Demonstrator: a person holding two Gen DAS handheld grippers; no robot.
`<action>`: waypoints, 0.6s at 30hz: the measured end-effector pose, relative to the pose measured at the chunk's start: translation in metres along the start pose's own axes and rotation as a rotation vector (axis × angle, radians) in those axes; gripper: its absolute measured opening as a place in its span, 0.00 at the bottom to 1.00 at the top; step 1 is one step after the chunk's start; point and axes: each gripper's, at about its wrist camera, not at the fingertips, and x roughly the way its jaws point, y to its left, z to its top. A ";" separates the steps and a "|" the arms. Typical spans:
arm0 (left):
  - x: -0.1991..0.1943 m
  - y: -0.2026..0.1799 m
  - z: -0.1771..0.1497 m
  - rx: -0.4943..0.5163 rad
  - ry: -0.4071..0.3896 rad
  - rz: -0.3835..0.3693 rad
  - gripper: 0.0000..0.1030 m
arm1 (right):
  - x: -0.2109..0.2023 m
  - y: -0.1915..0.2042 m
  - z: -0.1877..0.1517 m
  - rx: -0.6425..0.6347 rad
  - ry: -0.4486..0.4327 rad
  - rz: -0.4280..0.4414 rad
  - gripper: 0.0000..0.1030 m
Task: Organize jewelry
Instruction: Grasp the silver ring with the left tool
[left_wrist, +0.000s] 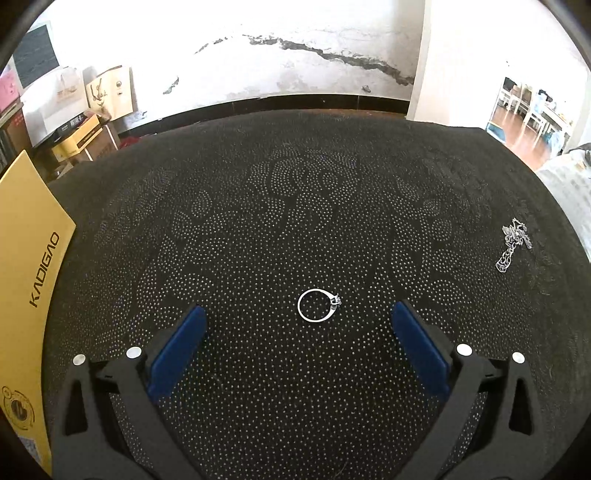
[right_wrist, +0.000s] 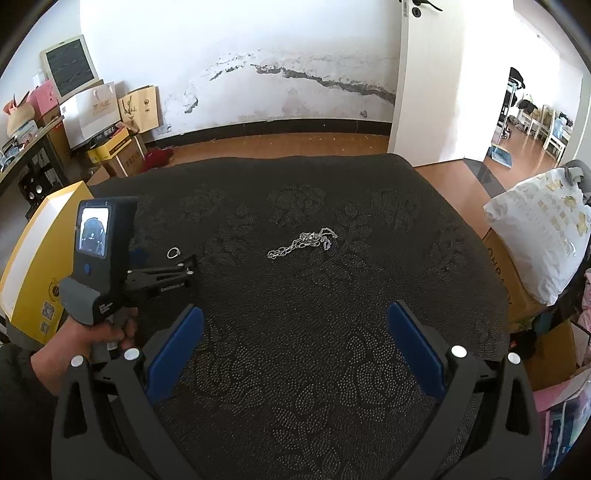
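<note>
A thin silver ring (left_wrist: 317, 305) with a small stone lies flat on the black dotted cloth (left_wrist: 295, 206). My left gripper (left_wrist: 299, 314) is open and low over the cloth, with the ring between its blue fingertips, nearer the middle. The ring also shows in the right wrist view (right_wrist: 173, 253), just ahead of the left gripper (right_wrist: 166, 266). A silver chain (right_wrist: 303, 243) lies bunched on the cloth, far right in the left wrist view (left_wrist: 514, 245). My right gripper (right_wrist: 295, 317) is open and empty, higher up and short of the chain.
A yellow box (left_wrist: 26, 295) stands at the cloth's left edge, also in the right wrist view (right_wrist: 40, 258). Cartons and bags (right_wrist: 110, 125) are piled at the back left wall. A white plastic bag (right_wrist: 543, 229) on a carton sits at the right.
</note>
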 end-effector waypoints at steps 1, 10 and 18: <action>-0.001 0.000 -0.001 -0.001 0.000 0.000 0.95 | 0.000 -0.001 0.000 0.003 -0.003 -0.002 0.94; -0.008 -0.010 -0.003 0.037 -0.032 -0.017 0.67 | -0.004 -0.010 0.002 0.029 -0.024 -0.003 0.94; -0.013 -0.013 -0.002 0.044 -0.044 -0.002 0.30 | -0.006 -0.013 0.004 0.033 -0.034 -0.007 0.94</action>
